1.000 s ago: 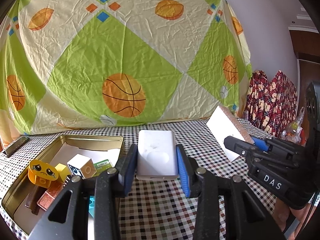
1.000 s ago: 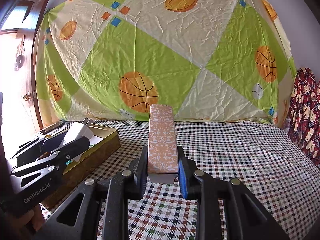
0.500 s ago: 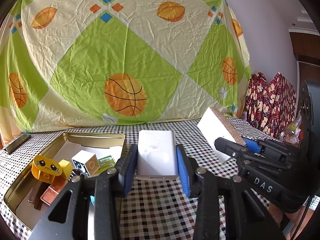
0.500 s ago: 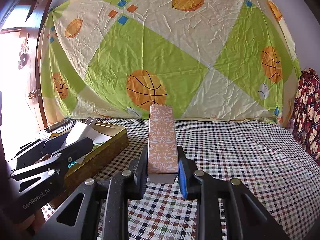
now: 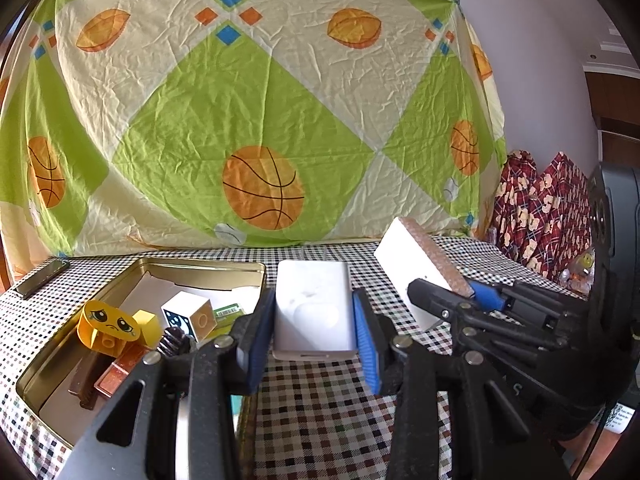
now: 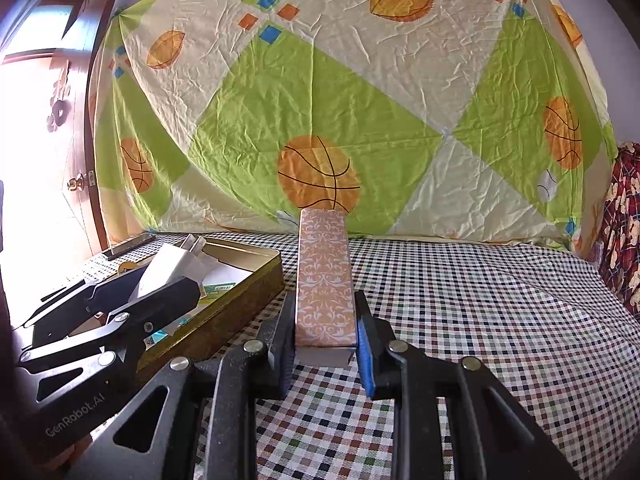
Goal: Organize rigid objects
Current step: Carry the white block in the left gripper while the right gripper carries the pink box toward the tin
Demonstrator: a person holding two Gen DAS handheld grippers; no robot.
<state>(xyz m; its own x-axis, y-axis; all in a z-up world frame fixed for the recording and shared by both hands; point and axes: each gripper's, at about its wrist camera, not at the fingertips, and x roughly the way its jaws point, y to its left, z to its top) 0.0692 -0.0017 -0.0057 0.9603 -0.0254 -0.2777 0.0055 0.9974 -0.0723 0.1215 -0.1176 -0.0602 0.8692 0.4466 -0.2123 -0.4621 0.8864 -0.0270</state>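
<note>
The left tool point(image 5: 314, 332) is clamped on a white box point(image 5: 314, 314) beside the gold tin point(image 5: 240, 268); the right tool point(image 6: 324, 340) is clamped on an orange patterned box point(image 6: 325, 276) above the checkered surface point(image 6: 500, 320).

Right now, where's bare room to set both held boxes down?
Free: checkered tablecloth right of the gold metal tin, out to the red patterned fabric. In the tin, only a bare white strip along the far wall. Crowded: near end, with yellow face block, white cube and brown bars.
</note>
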